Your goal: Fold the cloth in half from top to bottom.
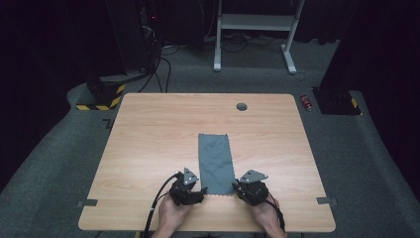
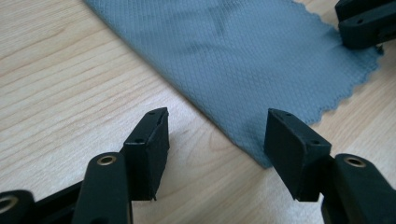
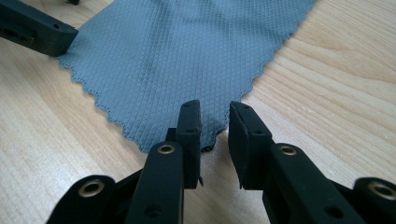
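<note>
At the near edge of the surface (image 1: pixel 148 129), left gripper (image 2: pixel 217 133) spreading wide beside the cloth (image 1: pixel 216 162) corner; right gripper (image 3: pixel 215 122) narrowly parted over the other corner, not visibly pinching. Lying flat mid-surface: grey waffle-weave strip, scalloped ends, on pale woodgrain; beyond, grey carpet (image 1: pixel 59 163), dark room.

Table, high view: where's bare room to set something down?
Table is bare left of the grey cloth, right of it, and beyond it around the grommet hole. Crowded at the near edge: left gripper and right gripper flank the cloth's near corners.
</note>
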`<state>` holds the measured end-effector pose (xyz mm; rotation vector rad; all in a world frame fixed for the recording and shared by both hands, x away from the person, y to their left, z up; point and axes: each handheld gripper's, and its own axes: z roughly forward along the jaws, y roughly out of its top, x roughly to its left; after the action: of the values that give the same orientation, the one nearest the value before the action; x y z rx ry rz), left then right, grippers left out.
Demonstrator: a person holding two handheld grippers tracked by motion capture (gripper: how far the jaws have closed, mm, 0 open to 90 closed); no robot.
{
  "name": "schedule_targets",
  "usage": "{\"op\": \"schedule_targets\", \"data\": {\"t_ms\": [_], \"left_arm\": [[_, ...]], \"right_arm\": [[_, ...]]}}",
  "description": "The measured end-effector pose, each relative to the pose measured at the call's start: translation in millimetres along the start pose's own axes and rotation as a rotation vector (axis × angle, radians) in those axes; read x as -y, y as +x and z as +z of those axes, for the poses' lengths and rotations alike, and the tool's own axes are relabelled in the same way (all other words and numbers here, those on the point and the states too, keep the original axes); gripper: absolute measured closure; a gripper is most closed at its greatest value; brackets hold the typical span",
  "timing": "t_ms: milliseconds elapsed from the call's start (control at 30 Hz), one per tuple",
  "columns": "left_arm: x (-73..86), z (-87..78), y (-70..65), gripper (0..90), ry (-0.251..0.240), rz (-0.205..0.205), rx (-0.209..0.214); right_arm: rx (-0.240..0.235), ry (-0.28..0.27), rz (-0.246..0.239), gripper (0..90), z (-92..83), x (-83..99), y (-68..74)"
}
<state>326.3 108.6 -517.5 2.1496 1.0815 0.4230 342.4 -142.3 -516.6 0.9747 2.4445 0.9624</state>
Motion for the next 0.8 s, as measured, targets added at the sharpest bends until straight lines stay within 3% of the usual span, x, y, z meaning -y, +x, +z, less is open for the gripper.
{"op": "schedule_targets", "data": {"t_ms": [233,300,567,800], "left_arm": [[7.0,-6.0,-0.6,45.2,-0.009,0.056,0.011],[8.7,-6.3,-1.6,45.7,-0.018,0.045,0.021],[13.8,-11.6,-0.2,48.9,-0.019,0.061,0.032],[17.3,-17.6,3.3,50.2,-0.003,0.055,0.054]], "right_arm": [[-0.002,0.001,-0.008,73.8,-2.2,1.8,2.7],[0.0,0.001,-0.015,73.9,-3.1,2.3,4.6],[0.01,0.008,-0.039,74.3,-6.7,4.4,15.4],[-0.016,0.021,-0.033,71.3,-8.2,3.1,20.0]]}}
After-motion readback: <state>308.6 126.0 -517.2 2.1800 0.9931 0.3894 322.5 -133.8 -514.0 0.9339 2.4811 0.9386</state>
